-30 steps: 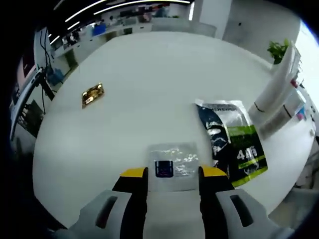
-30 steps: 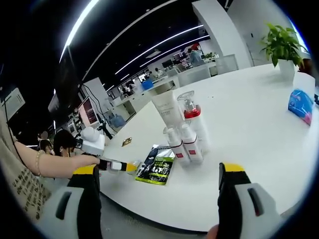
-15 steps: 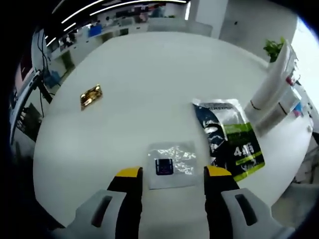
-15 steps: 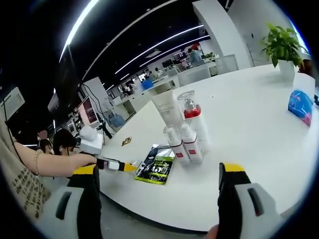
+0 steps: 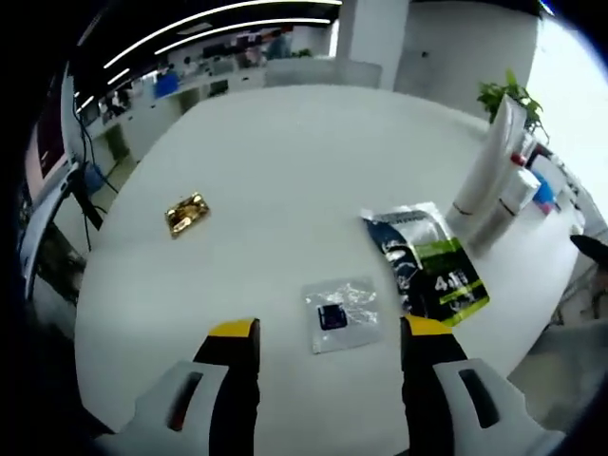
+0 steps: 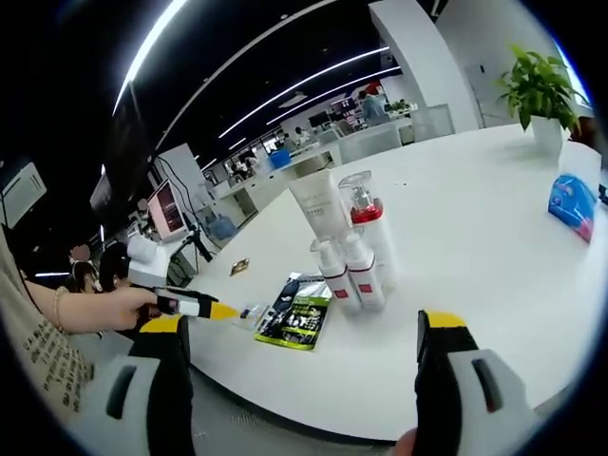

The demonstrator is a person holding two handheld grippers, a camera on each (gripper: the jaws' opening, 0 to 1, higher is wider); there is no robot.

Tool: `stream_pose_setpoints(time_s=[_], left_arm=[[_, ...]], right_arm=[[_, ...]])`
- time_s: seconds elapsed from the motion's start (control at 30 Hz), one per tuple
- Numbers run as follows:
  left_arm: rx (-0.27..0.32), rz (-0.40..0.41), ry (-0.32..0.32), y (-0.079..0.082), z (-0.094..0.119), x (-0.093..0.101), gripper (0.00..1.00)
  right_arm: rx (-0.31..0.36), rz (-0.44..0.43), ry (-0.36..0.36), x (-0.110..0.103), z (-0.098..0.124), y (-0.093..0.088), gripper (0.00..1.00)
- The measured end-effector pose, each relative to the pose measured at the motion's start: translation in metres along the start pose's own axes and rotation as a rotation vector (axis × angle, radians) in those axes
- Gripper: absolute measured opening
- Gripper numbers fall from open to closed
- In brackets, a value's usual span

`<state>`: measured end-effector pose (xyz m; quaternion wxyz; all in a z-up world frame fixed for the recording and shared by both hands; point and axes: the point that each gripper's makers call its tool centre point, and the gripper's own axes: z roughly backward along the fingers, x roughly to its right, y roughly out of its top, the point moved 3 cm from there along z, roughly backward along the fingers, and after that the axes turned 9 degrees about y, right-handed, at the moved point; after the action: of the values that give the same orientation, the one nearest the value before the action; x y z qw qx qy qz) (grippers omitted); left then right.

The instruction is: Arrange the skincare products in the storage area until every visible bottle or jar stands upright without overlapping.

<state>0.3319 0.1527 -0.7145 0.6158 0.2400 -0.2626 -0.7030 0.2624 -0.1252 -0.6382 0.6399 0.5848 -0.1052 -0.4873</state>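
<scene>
White table (image 5: 285, 161) carries four upright bottles (image 6: 347, 256) just beyond the green sachet (image 5: 432, 275), so both grippers (image 5: 328, 332) (image 6: 299, 328) hover wide and empty.

Light source: long white ceiling light strips (image 6: 285, 84) ran overhead in both views; daylight came in near the green potted plant (image 6: 538, 84).
Brightness: the round white surface (image 5: 285, 180) was bright and evenly lit, nearly washed out at its far right edge in the left gripper view.
Shadows: soft and faint.
Glare: the clear plastic sachet (image 5: 338, 314) glinted.
Distortion: strong fisheye bending; the surface's rim curved.
Focus: background office looked soft and dim.
</scene>
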Motion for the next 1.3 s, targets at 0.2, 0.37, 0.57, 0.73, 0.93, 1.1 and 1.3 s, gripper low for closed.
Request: stream_pose_setpoints(time_s=[0.2,0.37,0.57,0.73,0.93,1.1,1.3], left_arm=[[0.070,0.004,-0.035,0.004,0.016,-0.008,0.64],[0.104,-0.023,-0.057,-0.002,0.028,-0.016,0.67],[0.136,-0.027,-0.094,-0.005,0.039,-0.021,0.71],[0.165,-0.011,-0.116,-0.004,0.049,-0.029,0.76],[0.205,0.022,-0.161,-0.002,0.061,-0.036,0.83],[0.235,0.039,-0.174,0.003,0.075,-0.038,0.89],[0.271,0.026,-0.213,0.004,0.084,-0.040,0.94]], right_arm=[[-0.005,0.003,-0.004,0.000,0.000,-0.001,0.99],[-0.008,0.009,-0.006,0.000,0.000,-0.001,0.99],[-0.008,0.012,-0.007,-0.001,-0.001,-0.001,0.99],[-0.014,0.012,-0.003,-0.001,-0.001,-0.001,0.99],[-0.018,0.012,0.000,-0.002,-0.001,-0.002,0.99],[-0.024,0.014,0.001,-0.002,-0.001,-0.003,0.99],[-0.028,0.016,0.001,-0.001,-0.002,-0.003,0.99]])
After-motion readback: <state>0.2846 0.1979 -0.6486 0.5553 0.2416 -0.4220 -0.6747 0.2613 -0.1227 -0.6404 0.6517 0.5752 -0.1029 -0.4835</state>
